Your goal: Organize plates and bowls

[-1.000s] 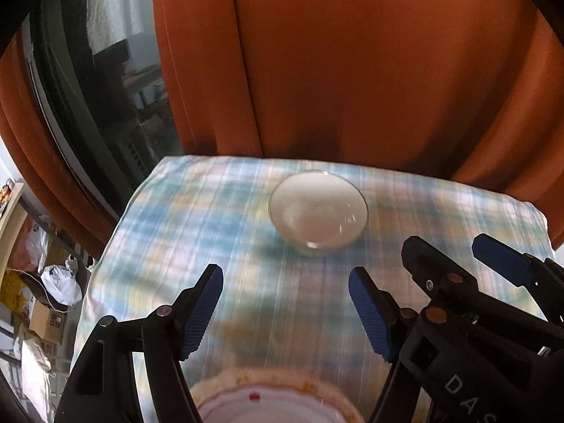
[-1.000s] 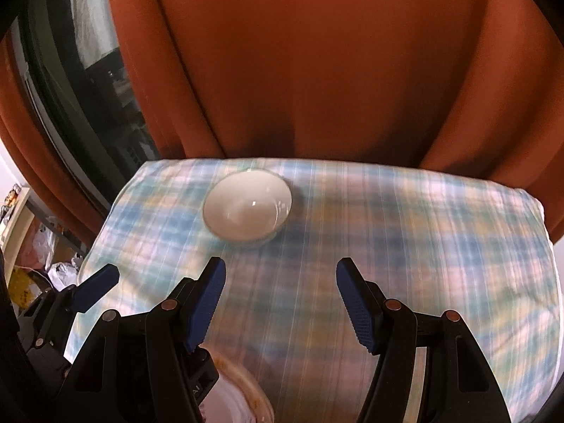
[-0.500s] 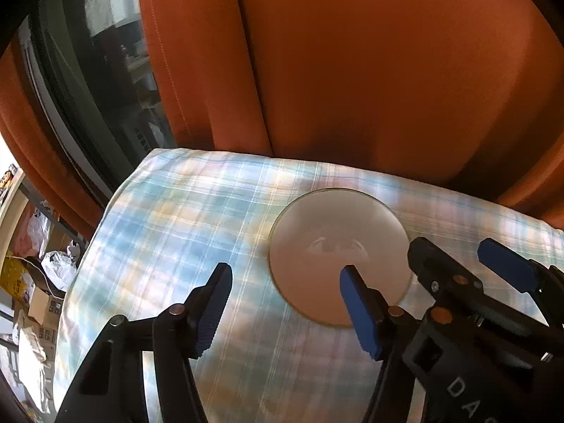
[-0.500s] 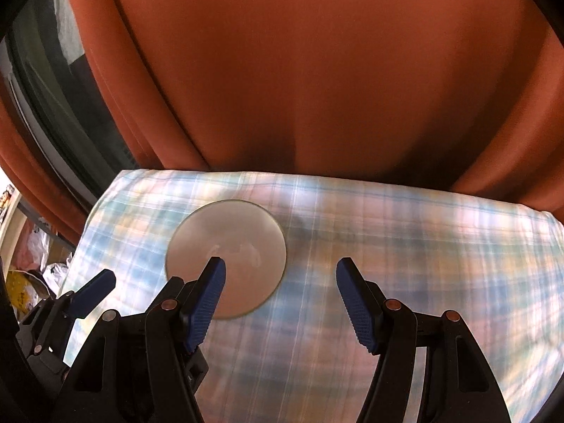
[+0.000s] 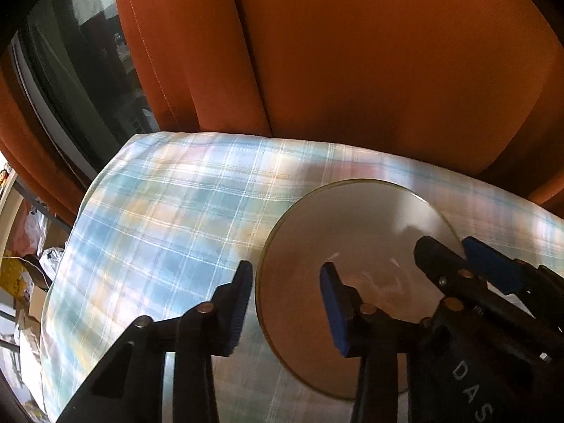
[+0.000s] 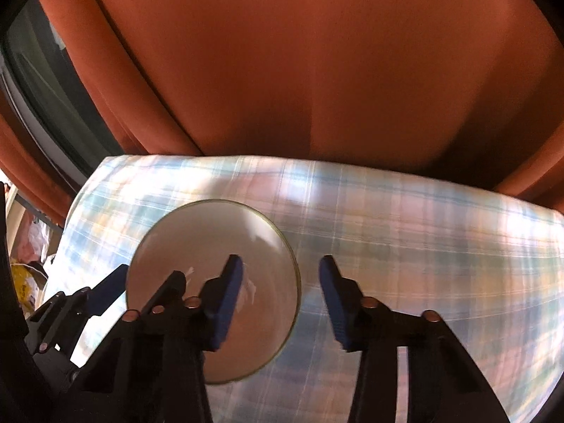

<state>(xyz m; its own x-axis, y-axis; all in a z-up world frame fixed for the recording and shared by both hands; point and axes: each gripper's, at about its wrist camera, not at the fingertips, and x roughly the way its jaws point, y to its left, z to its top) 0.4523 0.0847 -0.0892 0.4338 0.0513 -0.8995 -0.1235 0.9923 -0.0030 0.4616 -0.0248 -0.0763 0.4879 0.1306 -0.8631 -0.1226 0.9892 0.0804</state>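
Observation:
A white bowl (image 5: 352, 229) (image 6: 211, 232) stands upright on a plaid cloth. My left gripper (image 5: 287, 271) straddles the bowl's left rim, one blue pad outside it and one inside. Its jaws are closing, and neither pad presses on the rim. My right gripper (image 6: 280, 262) straddles the right rim the same way, with its left pad inside the bowl and its right pad over the cloth. Its jaws are closing too, with a gap on both sides of the rim. Each gripper also shows in the other's view: the right gripper (image 5: 449, 245), the left gripper (image 6: 148, 276).
The plaid cloth (image 5: 158, 211) (image 6: 423, 229) covers the table to its rounded far edge. An orange curtain (image 5: 352, 70) hangs close behind it. A dark window (image 5: 70, 88) is at the left. Bags and boxes (image 5: 21, 275) lie on the floor beyond the left edge.
Both grippers came down and forward to the bowl, which now fills the lower views. Both pairs of jaws have narrowed. The patterned plate near the front edge has left view.

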